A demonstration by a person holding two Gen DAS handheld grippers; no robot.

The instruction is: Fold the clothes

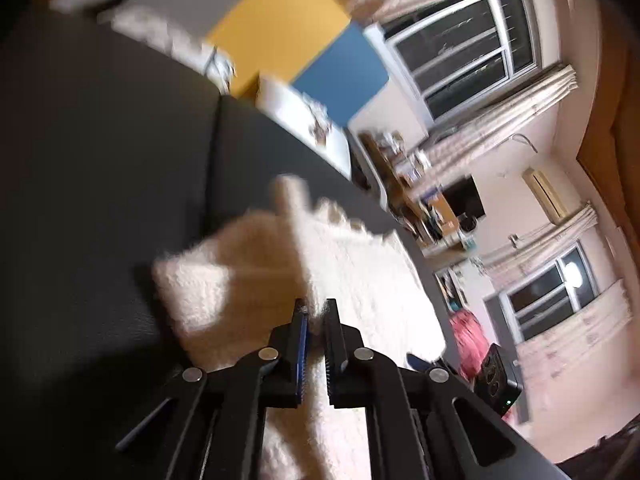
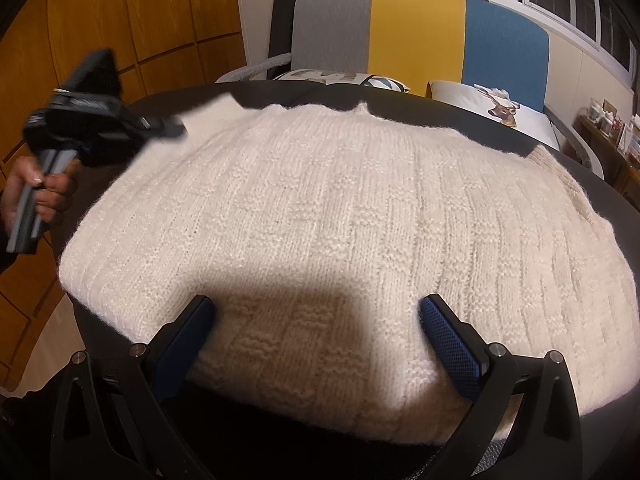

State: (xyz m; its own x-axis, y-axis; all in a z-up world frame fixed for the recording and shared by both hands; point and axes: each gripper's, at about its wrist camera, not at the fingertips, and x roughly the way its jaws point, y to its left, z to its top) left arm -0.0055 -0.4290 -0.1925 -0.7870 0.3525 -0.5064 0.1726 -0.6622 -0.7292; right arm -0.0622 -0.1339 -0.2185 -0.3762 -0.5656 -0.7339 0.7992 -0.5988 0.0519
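Observation:
A cream knitted sweater (image 2: 340,216) lies spread over a dark round table (image 2: 580,168). My right gripper (image 2: 316,312) hovers open over the sweater's near hem, nothing between its fingers. The left gripper (image 1: 316,312) is shut on a fold of the sweater (image 1: 240,276), lifting a sleeve or corner off the table; this view is blurred. In the right wrist view the left gripper (image 2: 172,126) appears at the far left, held by a hand (image 2: 44,192), with a strip of the cream knit trailing from its tip.
A grey, yellow and blue panel (image 2: 416,36) stands behind the table with pillows (image 2: 492,104) in front. Wooden wardrobe doors (image 2: 132,20) fill the left. Windows with curtains (image 1: 468,52) and a cluttered shelf (image 1: 420,200) lie to the right.

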